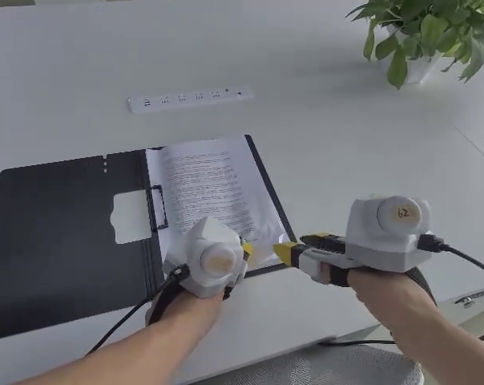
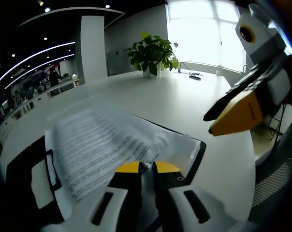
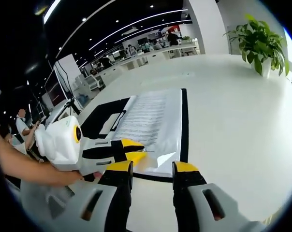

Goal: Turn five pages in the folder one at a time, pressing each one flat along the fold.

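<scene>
L hand-held gripper (image 2: 147, 167): jaws together at btm edge of top page (image 2: 102, 145), can't tell if sheet's caught. R hand-held gripper (image 3: 152, 167): jaws apart, just beside page's btm-R corner. Folder (image 1: 66, 241) lies open on desk (image 1: 346, 144). Page looks sleeved in glossy plastic, prob light, floppy, slippery. Best taken at free corner, 1 sheet only. Head view adds power strip (image 1: 190, 99); R gripper view shows ppl (image 3: 20, 121) in room behind.

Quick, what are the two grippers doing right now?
Left gripper: shut, at corner of the printed white page.
Right gripper: open, holding nothing.
</scene>
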The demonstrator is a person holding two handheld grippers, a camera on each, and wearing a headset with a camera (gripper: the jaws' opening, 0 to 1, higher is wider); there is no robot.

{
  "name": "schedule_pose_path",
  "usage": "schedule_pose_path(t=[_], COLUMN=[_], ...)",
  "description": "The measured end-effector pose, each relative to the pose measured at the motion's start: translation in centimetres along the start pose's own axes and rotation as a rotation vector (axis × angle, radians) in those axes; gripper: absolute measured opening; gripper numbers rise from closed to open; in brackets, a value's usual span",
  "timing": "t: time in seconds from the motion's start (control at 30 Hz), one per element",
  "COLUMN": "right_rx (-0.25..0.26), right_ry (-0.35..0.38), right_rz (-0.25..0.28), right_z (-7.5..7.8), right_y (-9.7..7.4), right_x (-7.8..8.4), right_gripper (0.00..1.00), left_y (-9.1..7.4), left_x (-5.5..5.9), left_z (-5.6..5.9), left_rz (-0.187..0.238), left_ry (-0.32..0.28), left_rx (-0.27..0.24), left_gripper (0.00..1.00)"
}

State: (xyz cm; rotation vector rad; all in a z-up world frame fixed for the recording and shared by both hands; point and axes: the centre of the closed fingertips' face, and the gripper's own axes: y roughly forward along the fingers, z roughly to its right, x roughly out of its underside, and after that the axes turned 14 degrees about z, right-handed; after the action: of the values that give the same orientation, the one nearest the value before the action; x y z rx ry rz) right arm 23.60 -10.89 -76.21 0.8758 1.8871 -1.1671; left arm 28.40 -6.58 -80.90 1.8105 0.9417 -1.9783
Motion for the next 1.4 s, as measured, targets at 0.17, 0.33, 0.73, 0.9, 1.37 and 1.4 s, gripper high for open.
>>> schedule_pose_path(t=[0.17, 0.33, 0.73, 0.9, 1.37, 1.4], right_rx=[0.028, 0.045, 0.089, 0.103, 0.130, 0.130], right_ry=[0.024, 0.041, 0.083, 0.092, 0.111, 0.113], right_rz=[-0.029, -0.051, -0.052, -0.056, -0.037, -0.035], right_z=[0.6, 0.8, 1.3, 1.6, 2.1, 2.1], right_y=[1.0, 1.8, 2.7, 2.8, 2.7, 2.7], right_x=[0.8, 1.5, 2.1, 2.3, 2.5, 2.4], right_gripper=[0.25, 0.24, 0.18, 0.13, 0.00, 0.00], left_y=[0.0, 0.0, -0.1, -0.2, -0.2, -0.2], left_x=[0.0, 0.0, -0.1, -0.1, -0.1, -0.1], left_z=[0.0, -0.1, -0.1, 0.0, 0.0, 0.0], left_rz=[0.001, 0.002, 0.003, 0.003, 0.003, 0.002], left_ry=[0.001, -0.007, -0.013, -0.012, -0.016, -0.021], left_rx=[-0.005, -0.008, -0.009, -0.007, -0.009, -0.011], left_gripper=[0.07, 0.07, 0.07, 0.07, 0.07, 0.07])
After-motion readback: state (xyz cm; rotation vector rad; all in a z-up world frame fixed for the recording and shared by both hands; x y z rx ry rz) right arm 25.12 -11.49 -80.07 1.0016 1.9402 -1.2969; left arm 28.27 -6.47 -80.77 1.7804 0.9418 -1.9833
